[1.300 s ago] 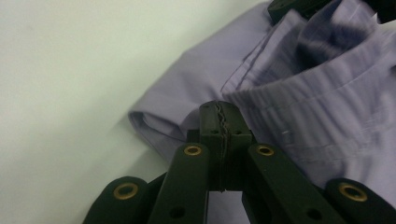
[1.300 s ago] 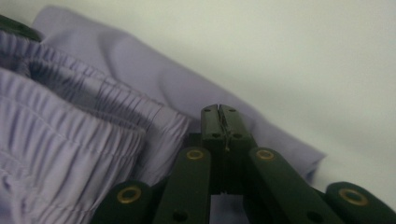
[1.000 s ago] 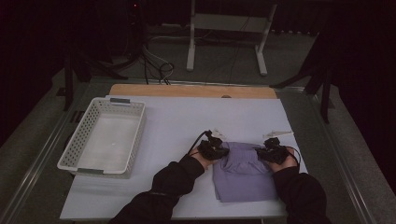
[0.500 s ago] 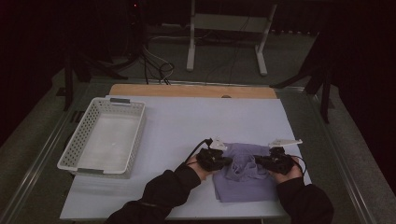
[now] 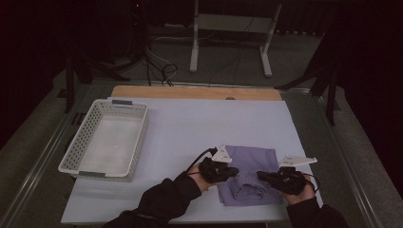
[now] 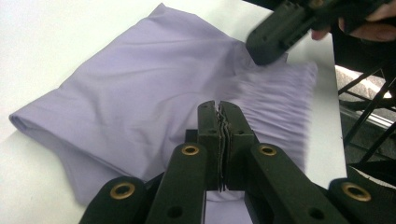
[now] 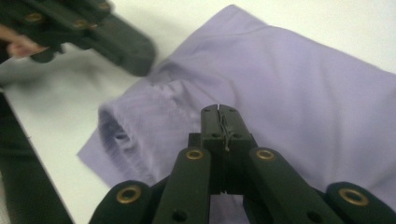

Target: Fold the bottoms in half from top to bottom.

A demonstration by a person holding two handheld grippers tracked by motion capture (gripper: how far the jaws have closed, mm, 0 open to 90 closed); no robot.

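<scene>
Dim surroundings framed a white table (image 5: 190, 128), and at its near right edge we saw the lavender garment (image 5: 249, 173) lying folded into a rough rectangle, its near end bunched and rumpled. We held the left gripper (image 5: 233, 172) over the garment's left edge and the right gripper (image 5: 261, 175) over its right part, the tips pointing toward each other; both sets of jaws stood pressed together, and no cloth showed between the pads in either gripper view. We judged the folding well along, since the cloth was already compact, while the gathered near end wanted smoothing and the white basket (image 5: 105, 140), at the far left and well apart from the garment, stood bare inside, so the putting away seemed left. From above the basket and the whole table were plain; the left gripper view gave the ribbed, puckered band of the cloth (image 6: 275, 100), and the right gripper view a rolled, tube-like fold (image 7: 123, 126).
</scene>
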